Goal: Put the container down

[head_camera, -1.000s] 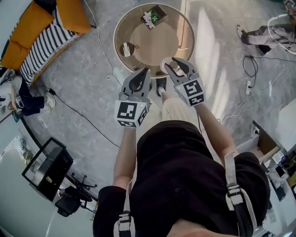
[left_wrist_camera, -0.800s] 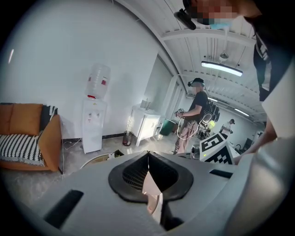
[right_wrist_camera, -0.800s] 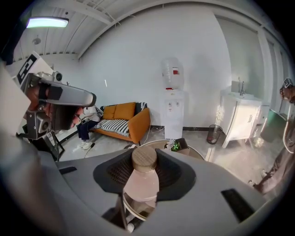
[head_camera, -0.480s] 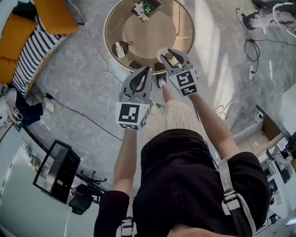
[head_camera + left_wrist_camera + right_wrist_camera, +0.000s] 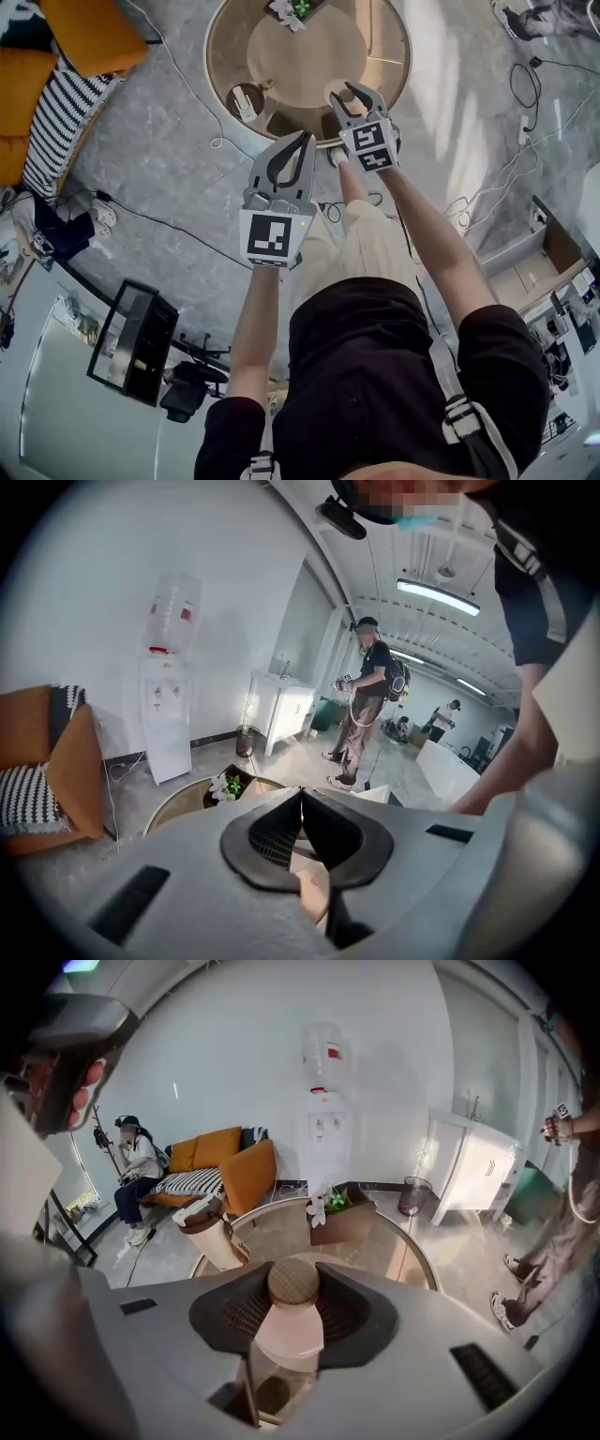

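My right gripper (image 5: 292,1314) is shut on the container (image 5: 289,1330), a clear jar with a pale pink lid and a round wooden knob (image 5: 293,1281). In the head view the right gripper (image 5: 344,94) holds the container (image 5: 335,93) above the near part of the round table (image 5: 375,42). The left gripper (image 5: 306,139) hangs nearer me, over the floor just off the table's rim. Its jaws meet at the tips with nothing between them. In the left gripper view the left gripper (image 5: 302,816) points past the table (image 5: 183,803).
On the table stand a dark planter box with white flowers (image 5: 339,1215) and a tan tumbler with a white lid (image 5: 211,1234). An orange sofa (image 5: 225,1171), a seated person (image 5: 136,1180) and a water dispenser (image 5: 323,1119) lie beyond. Cables (image 5: 178,225) cross the floor.
Both grippers have moved forward toward the table. The right gripper with the container has gone from the near rim to over the tabletop. The left gripper stays shut.
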`<state>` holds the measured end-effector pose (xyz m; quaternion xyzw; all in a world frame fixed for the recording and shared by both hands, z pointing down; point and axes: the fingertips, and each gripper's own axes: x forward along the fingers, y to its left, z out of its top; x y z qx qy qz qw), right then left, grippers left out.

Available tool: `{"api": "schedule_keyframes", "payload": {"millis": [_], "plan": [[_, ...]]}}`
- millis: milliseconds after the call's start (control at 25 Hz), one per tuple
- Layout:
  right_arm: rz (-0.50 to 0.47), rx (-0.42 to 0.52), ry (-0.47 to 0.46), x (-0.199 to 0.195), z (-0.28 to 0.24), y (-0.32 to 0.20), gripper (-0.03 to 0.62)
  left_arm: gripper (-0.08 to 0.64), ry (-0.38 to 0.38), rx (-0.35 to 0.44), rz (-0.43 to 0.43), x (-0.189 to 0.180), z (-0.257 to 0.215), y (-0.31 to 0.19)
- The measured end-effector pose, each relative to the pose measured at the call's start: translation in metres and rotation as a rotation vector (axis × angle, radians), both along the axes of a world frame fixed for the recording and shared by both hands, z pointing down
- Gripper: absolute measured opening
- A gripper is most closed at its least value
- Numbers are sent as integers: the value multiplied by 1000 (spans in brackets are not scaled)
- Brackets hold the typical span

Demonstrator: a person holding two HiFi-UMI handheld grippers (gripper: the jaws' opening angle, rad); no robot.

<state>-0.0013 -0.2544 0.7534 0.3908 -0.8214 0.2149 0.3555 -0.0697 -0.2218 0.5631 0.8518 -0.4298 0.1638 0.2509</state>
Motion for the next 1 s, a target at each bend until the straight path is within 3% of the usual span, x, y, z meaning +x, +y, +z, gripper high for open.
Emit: {"api": "schedule_keyframes", "payload": {"millis": [440,1000], "plan": [[35,-45,64,-9,73,-19,137,18,-14,-80,28,-8,37,-7],[-9,-28,107,-19,99,-22,138,18,-3,-135,26,-9,41,6]]}}
